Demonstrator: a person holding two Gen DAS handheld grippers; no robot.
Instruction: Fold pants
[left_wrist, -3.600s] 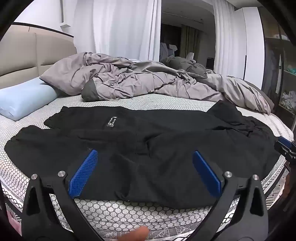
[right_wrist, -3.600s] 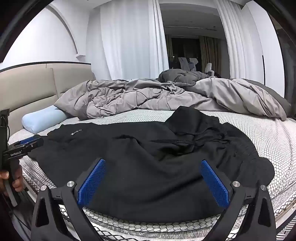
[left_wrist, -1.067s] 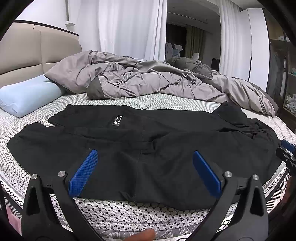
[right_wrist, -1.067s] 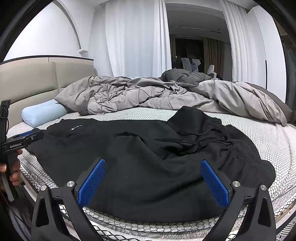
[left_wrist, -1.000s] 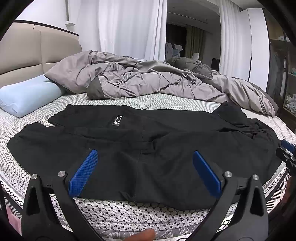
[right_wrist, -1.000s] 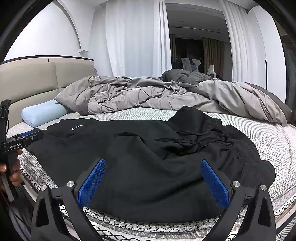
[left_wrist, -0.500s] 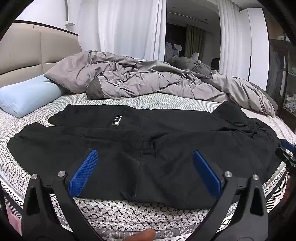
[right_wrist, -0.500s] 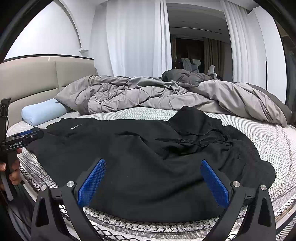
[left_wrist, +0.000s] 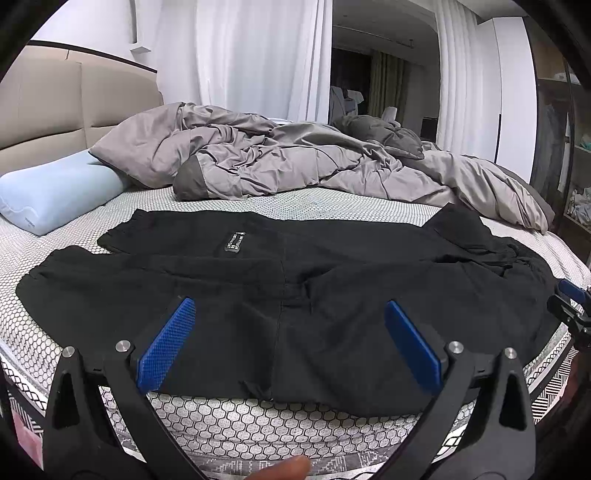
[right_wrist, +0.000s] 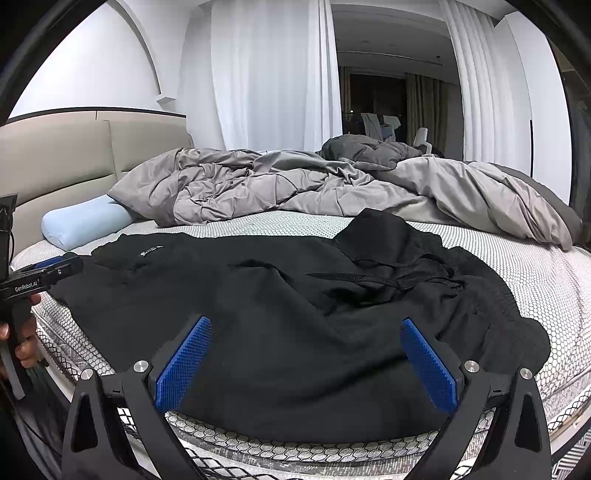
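Pants (left_wrist: 295, 306), soft and limp, lie ahead of both wide-open tongs, left (left_wrist: 288, 343) and right (right_wrist: 306, 363); we would pinch the near hem.

Left tool (left_wrist: 288, 343) and right tool (right_wrist: 306, 362) gape, level.

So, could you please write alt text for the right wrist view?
Black pants lie spread across a bed, with the open right gripper hovering at their near edge. Behind are a rumpled grey duvet and a blue pillow; the left gripper shows at far left.
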